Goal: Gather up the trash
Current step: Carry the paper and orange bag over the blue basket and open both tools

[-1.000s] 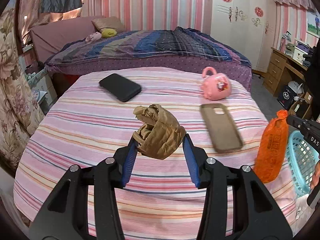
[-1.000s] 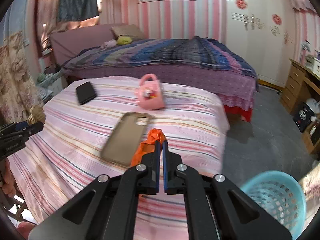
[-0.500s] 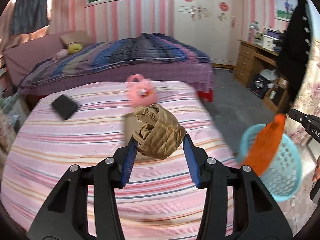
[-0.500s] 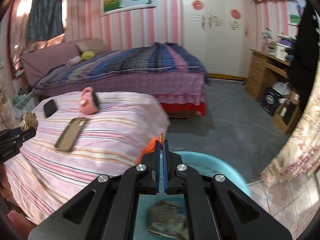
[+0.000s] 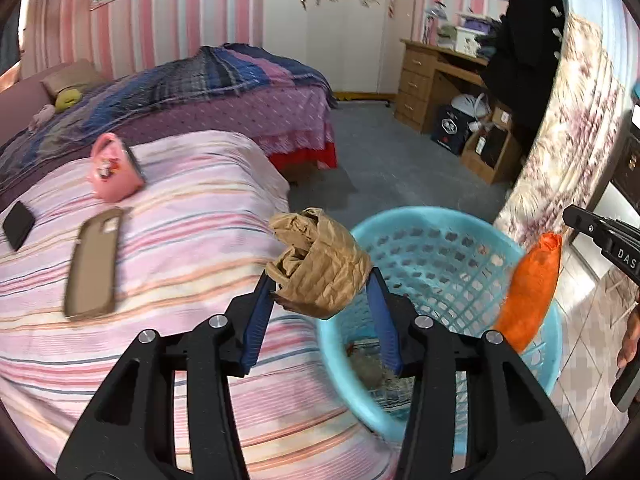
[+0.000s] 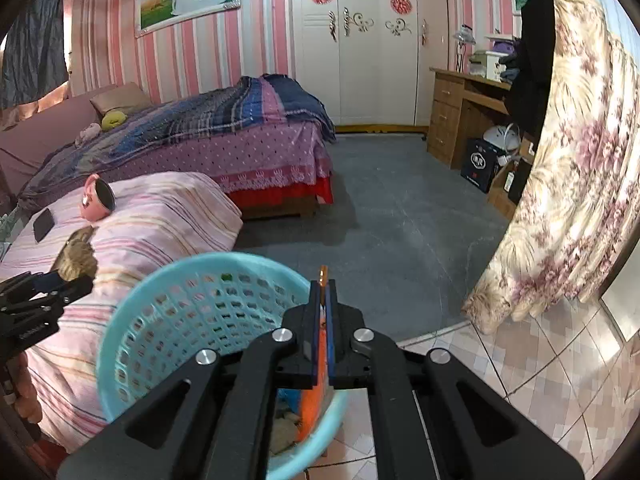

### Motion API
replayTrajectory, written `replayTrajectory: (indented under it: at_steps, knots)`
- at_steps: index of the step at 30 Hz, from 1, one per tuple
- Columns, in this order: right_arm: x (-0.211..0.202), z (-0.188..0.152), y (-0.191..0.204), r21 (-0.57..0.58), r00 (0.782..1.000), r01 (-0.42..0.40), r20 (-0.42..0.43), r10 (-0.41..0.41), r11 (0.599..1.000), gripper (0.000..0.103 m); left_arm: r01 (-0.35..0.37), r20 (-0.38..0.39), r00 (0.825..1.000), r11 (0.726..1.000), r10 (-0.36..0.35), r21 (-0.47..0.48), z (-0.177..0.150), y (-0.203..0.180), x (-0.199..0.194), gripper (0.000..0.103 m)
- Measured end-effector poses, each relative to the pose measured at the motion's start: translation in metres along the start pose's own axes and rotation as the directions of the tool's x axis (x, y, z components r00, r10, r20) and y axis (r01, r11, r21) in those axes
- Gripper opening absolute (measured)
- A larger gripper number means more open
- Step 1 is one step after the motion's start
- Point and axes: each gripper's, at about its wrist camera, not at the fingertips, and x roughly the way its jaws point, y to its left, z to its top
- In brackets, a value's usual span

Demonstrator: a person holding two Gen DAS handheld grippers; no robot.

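My left gripper (image 5: 320,286) is shut on a crumpled brown paper wad (image 5: 318,262), held over the near-left rim of a light blue plastic basket (image 5: 436,240). My right gripper (image 6: 323,294) is shut on an orange plastic wrapper (image 6: 310,408), which hangs down inside the basket (image 6: 172,320). In the left wrist view the wrapper (image 5: 530,286) dangles over the basket's right rim. Some trash lies at the basket's bottom (image 5: 376,368).
A pink striped bed (image 5: 168,240) lies left of the basket, with a brown phone case (image 5: 94,262), a black phone (image 5: 18,224) and a pink mug (image 5: 112,170) on it. A floral curtain (image 6: 568,184) hangs at the right. Grey floor (image 6: 380,208) lies beyond.
Both grippers have swung right from over the bed to the basket. The paper wad now sits at the basket's rim and the orange wrapper hangs in the basket.
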Motion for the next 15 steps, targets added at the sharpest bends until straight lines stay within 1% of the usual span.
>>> replayTrajectory:
  at_steps: [2,3,4,5,6,7,8,10,13,14,15]
  knots:
    - [0.004,-0.005,-0.005,0.002,1.000,-0.003,-0.011,0.003,1.000,0.002,0.011,-0.013,1.000,1.000,-0.011,0.001,0.002,-0.005,0.008,0.049]
    - [0.003,-0.007,-0.007,0.002,1.000,-0.004,-0.013,0.004,1.000,0.002,0.018,-0.017,1.000,1.000,-0.018,-0.003,0.002,-0.006,0.010,0.052]
    - [0.004,-0.009,-0.007,0.001,1.000,-0.005,-0.016,0.005,1.000,0.002,0.030,-0.026,0.999,1.000,-0.030,-0.006,0.002,-0.007,0.012,0.061]
    - [0.004,-0.011,-0.008,-0.002,1.000,-0.006,-0.018,0.006,1.000,0.002,0.032,-0.029,0.999,0.999,-0.032,-0.009,0.002,-0.009,0.013,0.067]
    - [0.004,-0.013,-0.006,-0.007,1.000,-0.006,-0.019,0.006,1.000,0.002,0.031,-0.027,0.999,0.999,-0.031,-0.010,0.002,-0.009,0.013,0.075]
    - [0.003,-0.014,-0.003,-0.010,1.000,-0.007,-0.019,0.007,1.000,0.003,0.028,-0.022,0.999,1.000,-0.028,-0.011,0.003,-0.010,0.012,0.079]
    - [0.003,-0.015,-0.003,-0.010,1.000,-0.007,-0.018,0.007,1.000,0.003,0.027,-0.018,0.999,1.000,-0.028,-0.009,0.003,-0.010,0.010,0.081]
    - [0.003,-0.017,0.001,-0.009,1.000,-0.013,-0.019,0.013,1.000,0.003,0.017,-0.019,1.000,1.000,-0.017,-0.006,0.003,-0.009,0.007,0.088]
    - [0.003,-0.018,0.007,-0.009,0.999,-0.020,-0.025,0.020,1.000,0.004,-0.009,0.001,1.000,1.000,0.009,-0.021,0.003,0.001,-0.007,0.093]
    - [0.003,-0.019,0.009,-0.007,0.999,-0.023,-0.024,0.023,1.000,0.008,-0.022,0.011,1.000,0.999,0.023,-0.031,0.002,0.007,-0.014,0.094]
    - [0.003,-0.021,0.013,0.005,0.999,-0.036,-0.022,0.036,0.999,0.026,-0.043,0.024,0.999,0.998,0.044,-0.044,0.002,0.014,-0.022,0.096]
